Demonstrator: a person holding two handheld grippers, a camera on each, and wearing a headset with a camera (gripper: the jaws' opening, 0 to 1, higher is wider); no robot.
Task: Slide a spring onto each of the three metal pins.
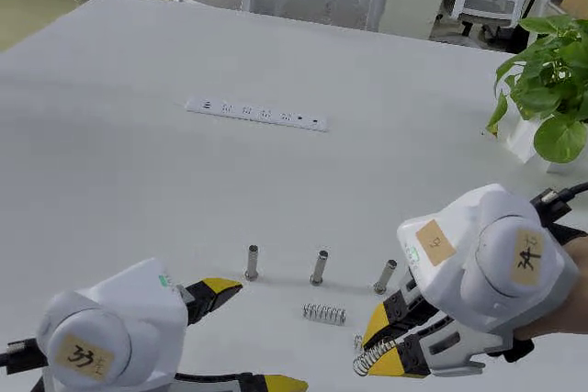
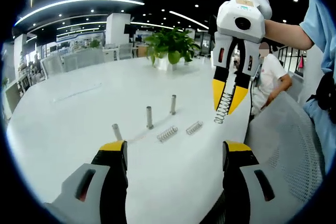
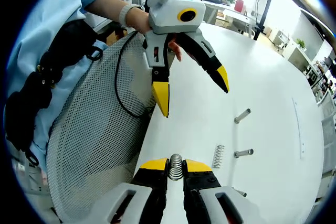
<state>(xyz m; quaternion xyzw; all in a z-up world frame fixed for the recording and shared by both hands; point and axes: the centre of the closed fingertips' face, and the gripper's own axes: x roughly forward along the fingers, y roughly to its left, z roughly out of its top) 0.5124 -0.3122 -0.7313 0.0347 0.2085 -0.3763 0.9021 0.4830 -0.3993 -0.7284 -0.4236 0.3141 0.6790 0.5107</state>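
The small coiled steel spring is being clamped between the closed yellow-tipped jaws of the right gripper. It is lying roughly in line with the jaws, and its free end is projecting past the tips. The part is judged to be light and springy, liable to bow or flick away under excess pressure. It is best held near one end, leaving the bore open to pass over a pin. Just ahead of the right gripper, three short upright metal pins are standing in a row, all bare. Two loose coil springs are lying on their sides between the pins and the grippers. They are resting directly on the white tabletop rather than in any tray or bin. The left gripper is hovering beside the right with its jaws spread wide and holding nothing.
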